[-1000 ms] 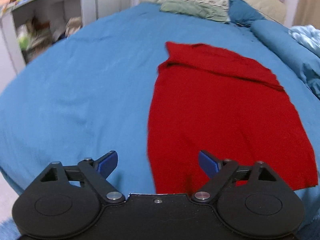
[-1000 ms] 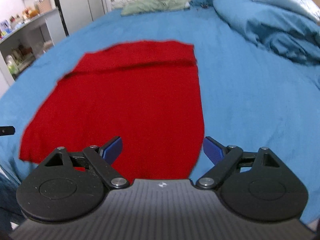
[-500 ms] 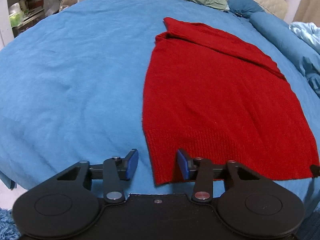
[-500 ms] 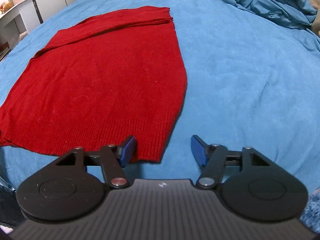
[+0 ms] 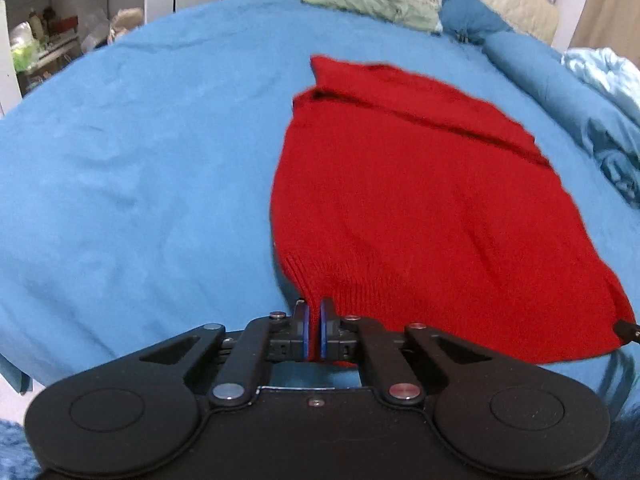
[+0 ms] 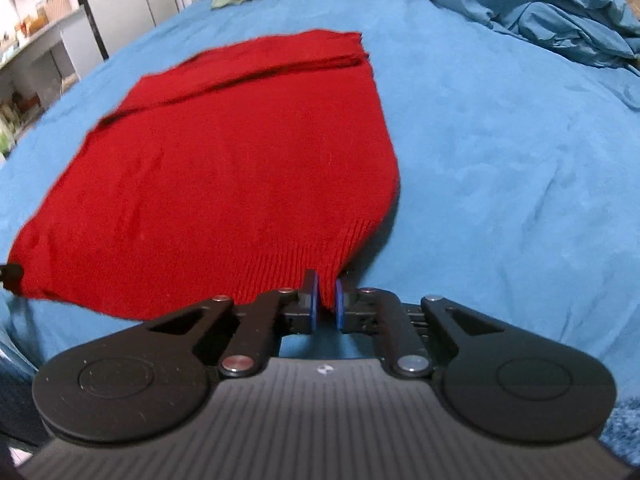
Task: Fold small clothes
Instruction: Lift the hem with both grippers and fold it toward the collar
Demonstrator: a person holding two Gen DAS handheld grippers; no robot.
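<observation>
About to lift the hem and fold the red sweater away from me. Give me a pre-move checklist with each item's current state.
1. Left gripper jaws shut on the red sweater at its near left hem corner: ok.
2. Right gripper jaws shut on the near right hem corner: ok.
3. Both knit layers caught in each grip: cannot tell.
4. Sweater body flat on the blue bedsheet: ok, only slight ripples.
5. Far end already folded over, with a band across the top: ok.
6. Blue duvet lies apart from the sweater: ok.
</observation>
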